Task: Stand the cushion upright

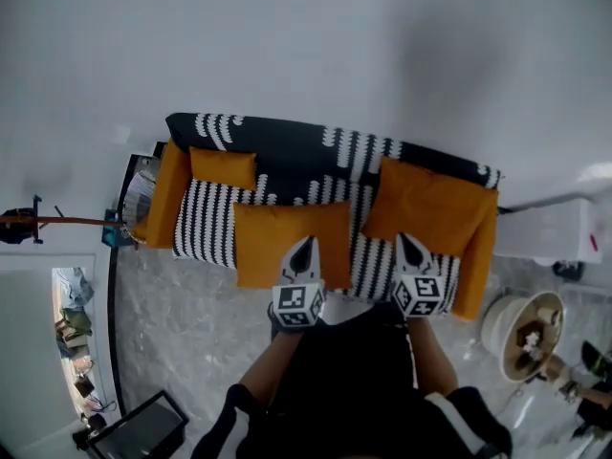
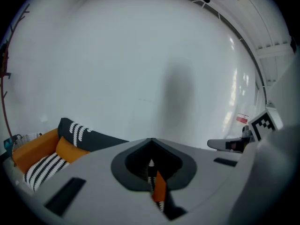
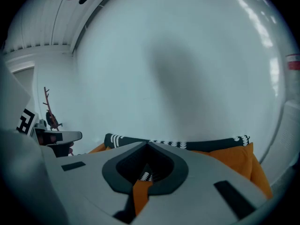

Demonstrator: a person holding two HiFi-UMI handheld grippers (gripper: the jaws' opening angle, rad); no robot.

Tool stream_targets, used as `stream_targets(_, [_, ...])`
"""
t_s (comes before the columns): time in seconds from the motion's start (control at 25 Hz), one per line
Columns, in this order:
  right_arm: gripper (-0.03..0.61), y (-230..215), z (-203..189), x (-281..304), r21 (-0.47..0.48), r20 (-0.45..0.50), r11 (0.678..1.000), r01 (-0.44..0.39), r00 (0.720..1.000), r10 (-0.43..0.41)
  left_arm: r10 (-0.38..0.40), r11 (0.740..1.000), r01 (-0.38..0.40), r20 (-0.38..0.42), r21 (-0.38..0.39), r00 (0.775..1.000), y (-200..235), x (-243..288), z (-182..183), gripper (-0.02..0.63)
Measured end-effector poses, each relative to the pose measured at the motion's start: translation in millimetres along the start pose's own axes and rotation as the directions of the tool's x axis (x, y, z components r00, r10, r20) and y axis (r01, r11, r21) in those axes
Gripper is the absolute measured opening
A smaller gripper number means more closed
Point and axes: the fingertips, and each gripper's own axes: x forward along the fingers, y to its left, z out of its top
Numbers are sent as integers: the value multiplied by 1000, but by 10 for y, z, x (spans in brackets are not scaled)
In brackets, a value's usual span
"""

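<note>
Orange square fabric cushion [image 1: 273, 242] is lying flat on the black-and-white striped sofa [image 1: 206, 220]. The left gripper [image 1: 303, 253] and right gripper [image 1: 413, 251] are hovering near its front edge with jaws pressed together and empty, seemingly readying to tip it up.

middle cushion [image 1: 292, 242]: plain orange, roughly square, mid-seat on the black-and-white striped sofa [image 1: 206, 223]. Looks laid flat on the seat, with its near edge at the seat front; exact tilt unclear from above. right cushion [image 1: 430, 207]: orange, at the right end, leaning against the backrest. small cushion [image 1: 223, 167]: orange, against the backrest at the left end.
</note>
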Motion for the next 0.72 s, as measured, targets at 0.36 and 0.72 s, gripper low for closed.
stream_targets(0.36, [-5,1478,-205,476,61,25,994,93,995,-95,-64,998,64,2,25,998,1765,-452,203,-3])
stream_targets(0.72, [-5,2257,-221,547,31,-4,993,117,993,-117,-74,997,74,-48,-2,996,2400,-792,94,-5])
